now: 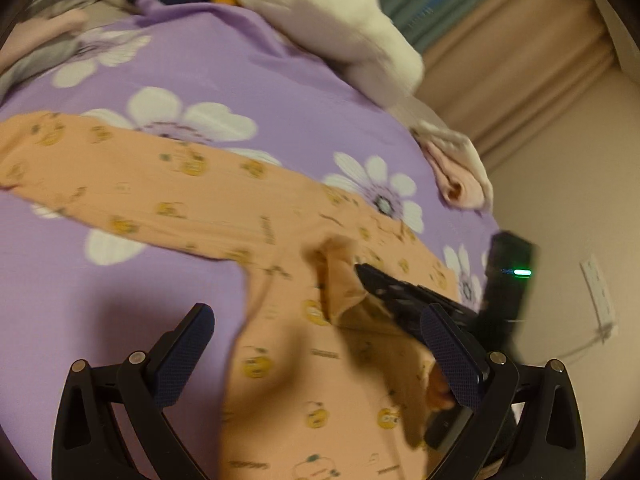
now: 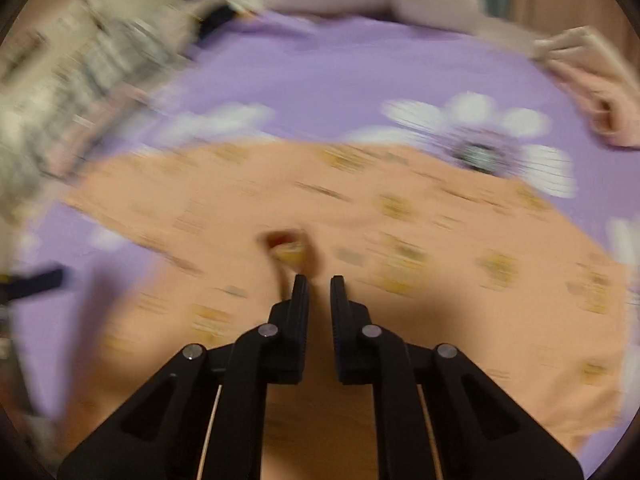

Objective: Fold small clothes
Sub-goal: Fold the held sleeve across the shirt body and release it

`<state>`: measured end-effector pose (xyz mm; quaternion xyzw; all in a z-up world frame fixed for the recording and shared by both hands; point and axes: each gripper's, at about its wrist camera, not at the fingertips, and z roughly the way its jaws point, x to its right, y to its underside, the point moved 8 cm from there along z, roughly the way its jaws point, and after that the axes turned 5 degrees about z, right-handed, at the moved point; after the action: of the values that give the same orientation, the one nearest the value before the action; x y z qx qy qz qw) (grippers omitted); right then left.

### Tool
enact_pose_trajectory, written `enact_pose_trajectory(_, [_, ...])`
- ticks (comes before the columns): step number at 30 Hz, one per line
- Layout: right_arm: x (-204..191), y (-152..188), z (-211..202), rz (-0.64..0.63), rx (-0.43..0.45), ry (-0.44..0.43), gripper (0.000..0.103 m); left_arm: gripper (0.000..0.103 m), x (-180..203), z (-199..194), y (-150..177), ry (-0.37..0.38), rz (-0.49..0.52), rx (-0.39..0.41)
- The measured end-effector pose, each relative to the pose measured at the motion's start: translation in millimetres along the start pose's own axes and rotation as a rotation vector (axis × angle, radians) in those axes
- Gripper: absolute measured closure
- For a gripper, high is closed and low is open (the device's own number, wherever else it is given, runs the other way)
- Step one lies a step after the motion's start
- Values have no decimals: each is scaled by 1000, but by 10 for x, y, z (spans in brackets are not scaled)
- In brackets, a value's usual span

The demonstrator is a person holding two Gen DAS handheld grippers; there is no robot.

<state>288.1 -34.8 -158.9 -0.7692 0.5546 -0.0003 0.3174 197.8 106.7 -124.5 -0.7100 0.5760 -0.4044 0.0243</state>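
An orange garment (image 1: 192,192) printed with small yellow faces lies spread on the purple flowered bed sheet (image 1: 224,60), one long part reaching left. My left gripper (image 1: 320,316) hangs just above its middle, jaws wide open with nothing between them. From the right, my right gripper (image 1: 372,280) reaches in, and a raised fold of the orange cloth stands at its tip. In the blurred right wrist view the right gripper (image 2: 319,280) has its jaws almost together, with the orange garment (image 2: 400,208) pinched in the narrow gap.
A white pillow or blanket (image 1: 340,20) lies at the back of the bed. A folded pink cloth (image 1: 460,176) sits by the right edge. More clothes (image 1: 60,0) are piled at the back left. Beyond the bed's right edge are a curtain (image 1: 520,60) and a wall socket (image 1: 600,296).
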Motion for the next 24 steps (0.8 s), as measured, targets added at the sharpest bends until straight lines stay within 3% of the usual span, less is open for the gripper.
enact_pose_trajectory(4, [-278, -180, -319, 98, 113, -297, 90, 1, -67, -25, -17, -11, -14, 2])
enact_pose_trajectory(5, [-282, -216, -400, 125, 137, -331, 89, 1, -53, -3, -13, -7, -12, -3])
enact_pose_trajectory(6, [-233, -238, -466, 147, 159, -325, 89, 1, -17, 47, -7, 2, -8, -16])
enact_pose_trajectory(11, [363, -80, -558, 245, 145, -121, 89, 1, 263, 346, 21, 59, 37, -76])
enact_pose_trajectory(14, [859, 72, -634, 325, 143, 4, 89, 1, 568, 629, 23, 146, 67, -119])
enact_pose_trajectory(17, [1232, 230, -834, 388, 168, 38, 89, 2, 692, 887, 16, 176, 62, -148])
enact_pose_trajectory(20, [1463, 347, -934, 433, 181, 60, 89, 15, 601, 1154, 16, 138, 31, -167])
enact_pose_trajectory(24, [1699, 520, -1025, 475, 179, 94, 89, 22, 381, 1306, 88, 81, 0, -174])
